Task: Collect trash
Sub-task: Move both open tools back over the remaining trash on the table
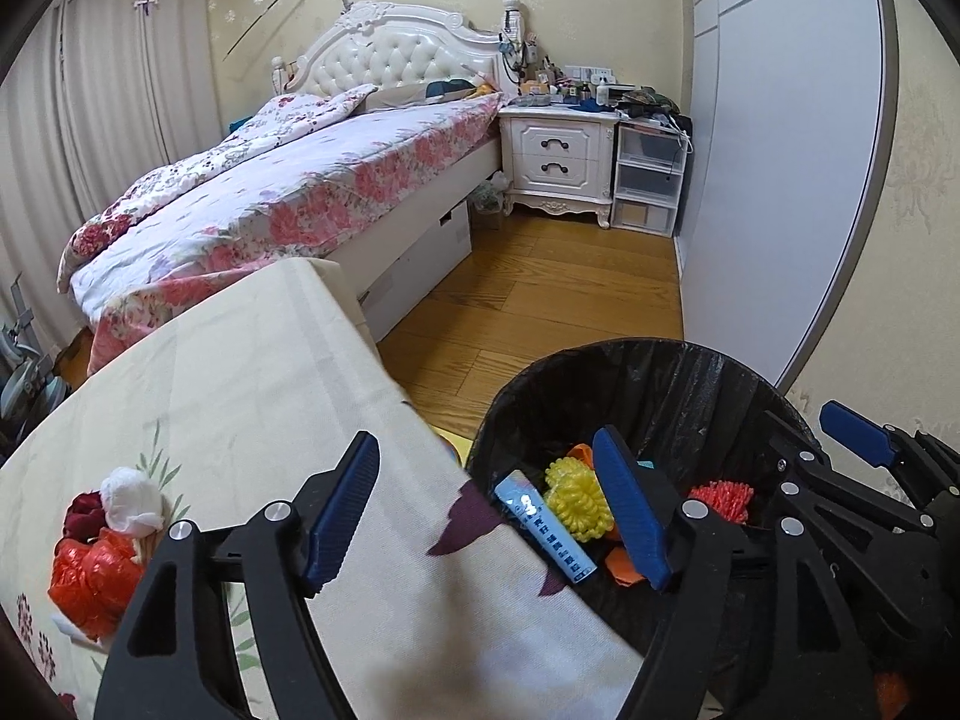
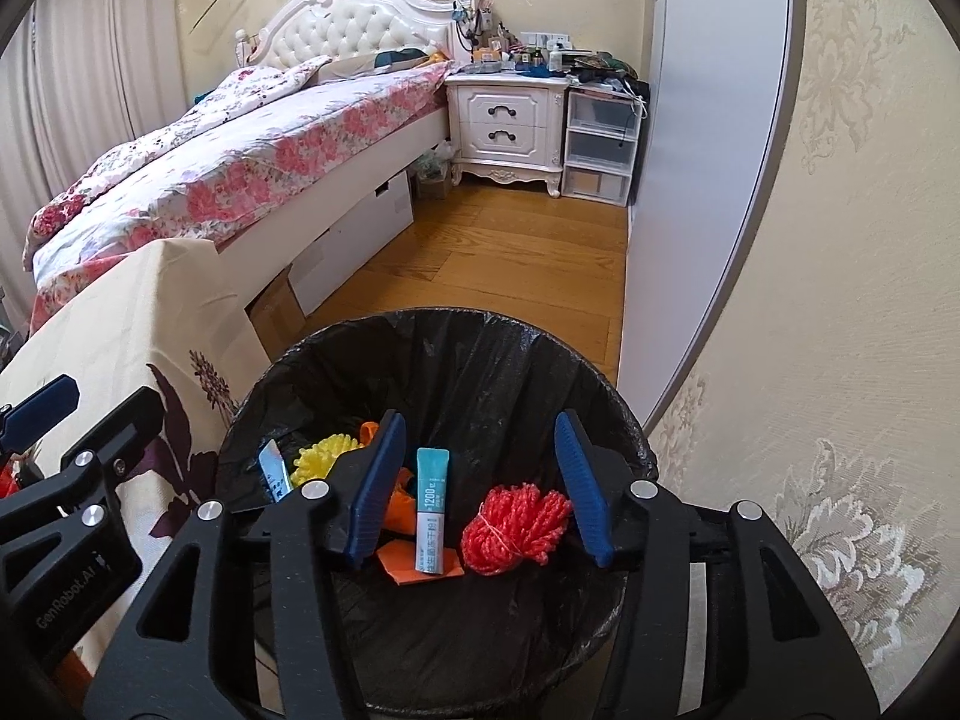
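I see both grippers, left gripper [image 1: 489, 516] and right gripper [image 2: 480, 489], jaws released and empty over the bin [image 2: 480, 348]; 2 sachets lie inside, lower centre.

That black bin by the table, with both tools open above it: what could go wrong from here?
1. The left tool hangs over the bin's rim beside the table's cloth; swinging back, it might snag the cloth.
2. The two tools are close together: the right tool could bump the left one.
3. A red bag and white wad sit near the table edge; a careless grab might knock them to the floor.
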The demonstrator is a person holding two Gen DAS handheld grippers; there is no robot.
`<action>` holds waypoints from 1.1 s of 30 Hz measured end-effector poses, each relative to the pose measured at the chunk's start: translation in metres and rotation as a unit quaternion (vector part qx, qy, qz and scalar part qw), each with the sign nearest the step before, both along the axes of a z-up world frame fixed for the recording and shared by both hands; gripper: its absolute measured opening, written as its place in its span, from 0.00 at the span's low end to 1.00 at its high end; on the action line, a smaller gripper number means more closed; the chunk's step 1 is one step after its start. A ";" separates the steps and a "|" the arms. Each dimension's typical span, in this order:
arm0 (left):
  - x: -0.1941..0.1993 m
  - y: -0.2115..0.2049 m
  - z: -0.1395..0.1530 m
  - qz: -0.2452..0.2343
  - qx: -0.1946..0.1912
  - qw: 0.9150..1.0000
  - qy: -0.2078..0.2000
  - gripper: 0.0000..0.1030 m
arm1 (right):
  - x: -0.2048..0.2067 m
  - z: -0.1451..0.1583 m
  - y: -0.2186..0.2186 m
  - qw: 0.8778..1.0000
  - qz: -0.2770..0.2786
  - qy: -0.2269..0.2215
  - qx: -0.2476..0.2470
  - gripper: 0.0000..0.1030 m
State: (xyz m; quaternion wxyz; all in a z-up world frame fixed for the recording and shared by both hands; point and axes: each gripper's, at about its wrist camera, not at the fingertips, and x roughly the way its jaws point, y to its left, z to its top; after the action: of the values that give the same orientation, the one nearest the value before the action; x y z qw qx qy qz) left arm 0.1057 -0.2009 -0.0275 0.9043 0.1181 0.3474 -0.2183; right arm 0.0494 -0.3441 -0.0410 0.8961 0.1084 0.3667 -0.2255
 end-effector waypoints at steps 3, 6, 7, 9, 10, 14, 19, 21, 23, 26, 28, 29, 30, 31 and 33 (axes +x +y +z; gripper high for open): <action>-0.003 0.014 0.004 0.010 -0.001 1.000 -0.002 0.70 | -0.002 0.004 0.009 1.000 0.009 -0.003 0.000 0.50; -0.008 0.034 0.007 0.026 -0.002 1.000 -0.003 0.70 | -0.002 0.007 0.020 1.000 0.023 -0.004 0.002 0.50; -0.010 0.042 0.007 0.033 -0.002 0.999 -0.003 0.70 | -0.003 0.007 0.024 1.000 0.027 -0.004 0.002 0.50; -0.013 0.059 0.007 0.046 -0.002 0.999 -0.003 0.70 | -0.002 0.009 0.036 0.999 0.040 -0.004 0.002 0.50; -0.015 0.068 0.008 0.055 -0.002 0.998 -0.001 0.70 | -0.002 0.010 0.041 0.999 0.045 -0.004 0.002 0.50; -0.022 0.102 0.006 0.084 -0.001 0.996 0.004 0.70 | 0.001 0.013 0.067 0.997 0.075 -0.003 0.001 0.50; -0.032 0.140 0.004 0.122 -0.004 0.992 0.011 0.70 | 0.006 0.015 0.100 0.994 0.113 -0.001 -0.002 0.50; -0.037 0.153 0.003 0.136 -0.004 0.991 0.012 0.70 | 0.007 0.016 0.114 0.992 0.129 -0.001 -0.004 0.51; -0.040 0.167 0.002 0.150 -0.004 0.989 0.016 0.70 | 0.009 0.017 0.128 0.990 0.144 0.001 -0.003 0.51; -0.045 0.187 0.000 0.169 -0.001 0.985 0.017 0.70 | 0.011 0.016 0.148 0.985 0.170 0.005 0.003 0.51; -0.047 0.200 0.000 0.181 0.000 0.983 0.019 0.70 | 0.014 0.016 0.161 0.983 0.184 0.006 0.004 0.51; -0.047 0.207 -0.001 0.187 -0.001 0.982 0.019 0.70 | 0.016 0.017 0.169 0.981 0.193 0.007 0.003 0.51; -0.048 0.213 -0.001 0.195 -0.001 0.981 0.020 0.70 | 0.018 0.018 0.176 0.980 0.201 0.008 0.003 0.51; -0.050 0.219 -0.002 0.201 -0.001 0.979 0.020 0.70 | 0.020 0.018 0.183 0.978 0.209 0.008 0.003 0.51; -0.050 0.230 -0.003 0.213 -0.001 0.977 0.020 0.70 | 0.024 0.019 0.198 0.974 0.225 0.008 0.003 0.51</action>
State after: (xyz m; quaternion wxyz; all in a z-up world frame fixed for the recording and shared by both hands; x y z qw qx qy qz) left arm 0.0558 0.0293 -0.0307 0.9230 0.0363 0.3825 -0.0233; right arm 0.0729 -0.1462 -0.0218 0.9205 0.0238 0.3895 -0.0183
